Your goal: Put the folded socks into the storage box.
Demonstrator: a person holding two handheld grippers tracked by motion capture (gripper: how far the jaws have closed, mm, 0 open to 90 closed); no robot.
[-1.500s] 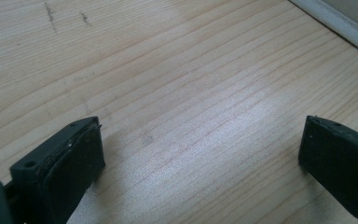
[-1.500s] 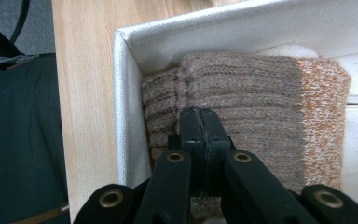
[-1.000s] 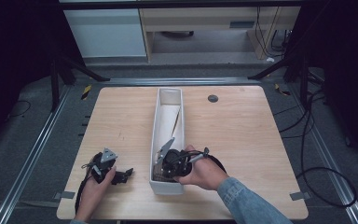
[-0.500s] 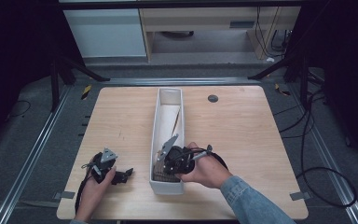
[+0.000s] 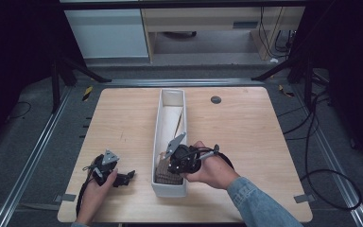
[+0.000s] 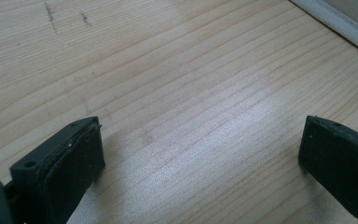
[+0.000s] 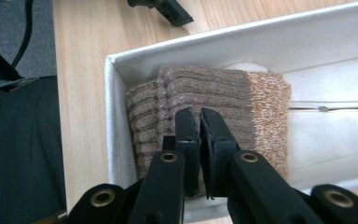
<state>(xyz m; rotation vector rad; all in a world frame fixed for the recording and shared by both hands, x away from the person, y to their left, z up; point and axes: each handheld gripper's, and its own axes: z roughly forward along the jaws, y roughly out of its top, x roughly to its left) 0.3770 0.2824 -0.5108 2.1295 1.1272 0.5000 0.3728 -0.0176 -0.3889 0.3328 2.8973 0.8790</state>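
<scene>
A long white box [image 5: 157, 123] lies down the middle of the wooden table. At its near end sits a folded brown ribbed knit cloth [image 7: 214, 93] with an orange-flecked band, also visible from above [image 5: 163, 177]. My right gripper [image 7: 199, 116] points down at the cloth [image 5: 169, 166]. Its jaws stand almost together with a thin slit, have just been opening slightly, and no cloth shows between them. My left gripper [image 5: 128, 177] rests on the table left of the box. It is open [image 6: 200, 154] over bare wood.
White lining and a thin stick [image 5: 182, 124] lie farther along inside the box. A small black disc [image 5: 216, 100] sits at the table's far right. Cables [image 5: 312, 156] trail on the floor to the right. The box wall [image 6: 335, 21] lies ahead of the left gripper.
The right hand has shifted only slightly over the box's near end. The left hand has stayed where it was.
</scene>
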